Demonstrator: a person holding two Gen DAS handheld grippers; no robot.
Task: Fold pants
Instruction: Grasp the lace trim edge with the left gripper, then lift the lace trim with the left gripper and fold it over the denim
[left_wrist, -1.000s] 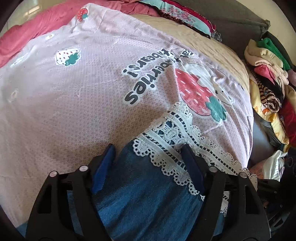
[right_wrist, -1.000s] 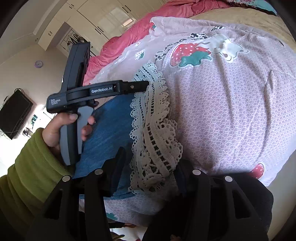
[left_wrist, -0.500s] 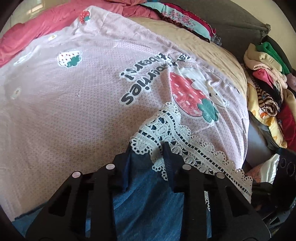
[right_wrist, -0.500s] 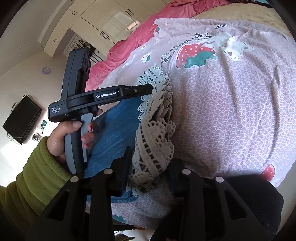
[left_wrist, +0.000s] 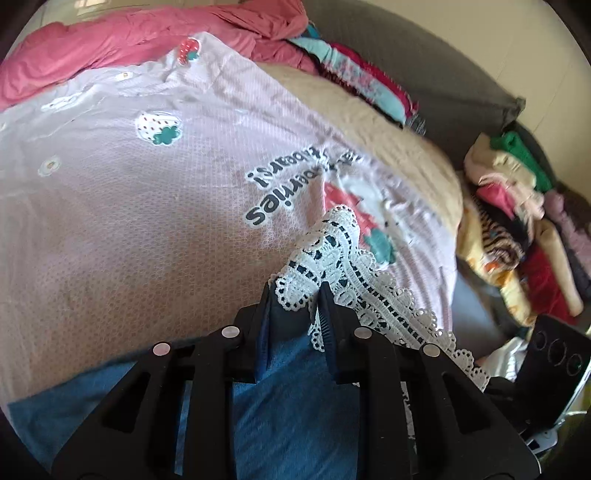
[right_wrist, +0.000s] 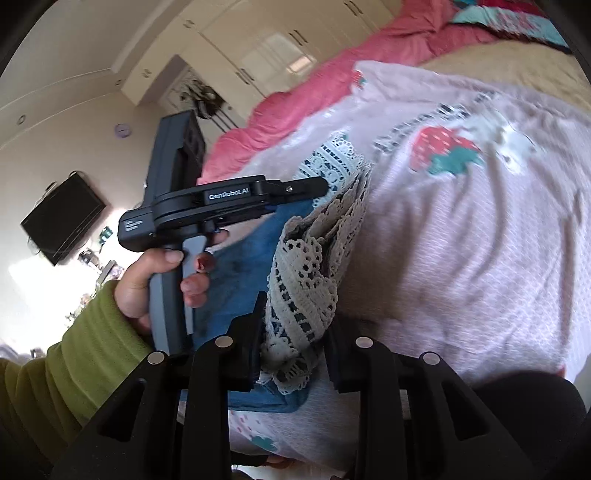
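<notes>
Left wrist view: the left gripper (left_wrist: 295, 295) is clenched on the lace hem (left_wrist: 332, 254) of the blue pants (left_wrist: 291, 398), which lie beneath it on the pink blanket (left_wrist: 129, 206). Right wrist view: the right gripper (right_wrist: 295, 325) pinches bunched lace (right_wrist: 306, 280) too. Soft, limp denim; I'd grip at the hem corners.
</notes>
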